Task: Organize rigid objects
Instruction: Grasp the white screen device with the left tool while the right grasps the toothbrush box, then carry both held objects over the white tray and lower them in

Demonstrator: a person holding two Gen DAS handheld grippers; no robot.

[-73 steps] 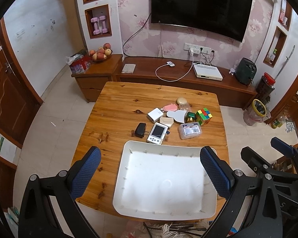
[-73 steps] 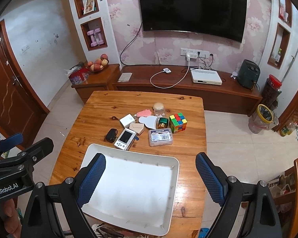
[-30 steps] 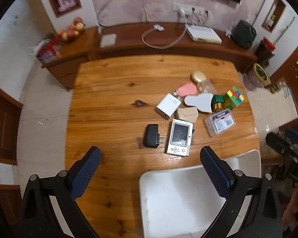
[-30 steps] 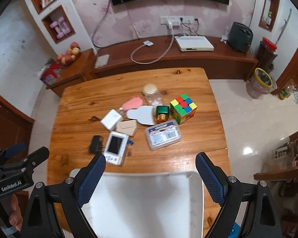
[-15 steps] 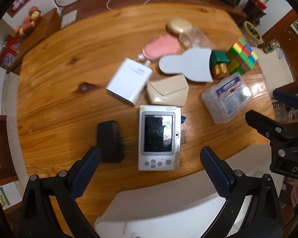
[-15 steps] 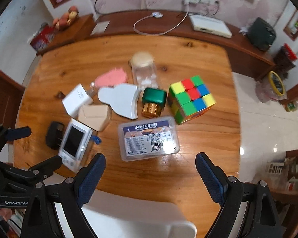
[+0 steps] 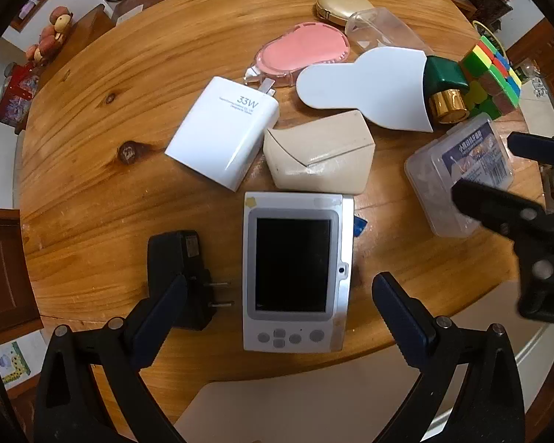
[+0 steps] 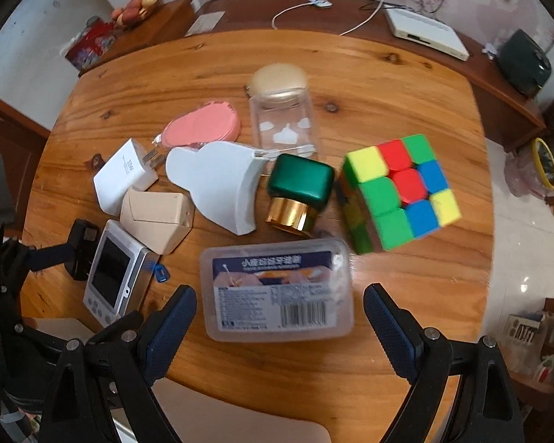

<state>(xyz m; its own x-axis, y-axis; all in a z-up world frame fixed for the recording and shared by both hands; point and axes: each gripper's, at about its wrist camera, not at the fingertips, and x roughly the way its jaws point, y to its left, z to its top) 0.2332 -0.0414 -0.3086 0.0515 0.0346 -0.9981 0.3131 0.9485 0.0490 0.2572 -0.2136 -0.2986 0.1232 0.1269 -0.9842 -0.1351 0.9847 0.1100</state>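
Both of our grippers hover over the wooden table (image 7: 92, 118) with fingers spread wide and holding nothing. Our left gripper (image 7: 279, 306) frames a silver handheld device (image 7: 295, 269), a flat rectangular slab with a dark glossy screen and grey buttons at its near end; a matte black plug adapter (image 7: 177, 277) lies just beside it, prongs pointing toward the device. Our right gripper (image 8: 279, 315) straddles a clear plastic box (image 8: 277, 293) with rounded corners and a blue printed label (barcode at lower right). Beyond it sit a colourful puzzle cube (image 8: 399, 192), a green-capped bottle with a shiny gold collar (image 8: 297, 192), a white curved plastic piece (image 8: 221, 181), a beige angular case (image 8: 155, 217), a smooth white charger (image 8: 123, 175), a pink oval item (image 8: 203, 129) and a transparent jar (image 8: 284, 125). The white tray's rim (image 7: 314, 406) shows at the near table edge.
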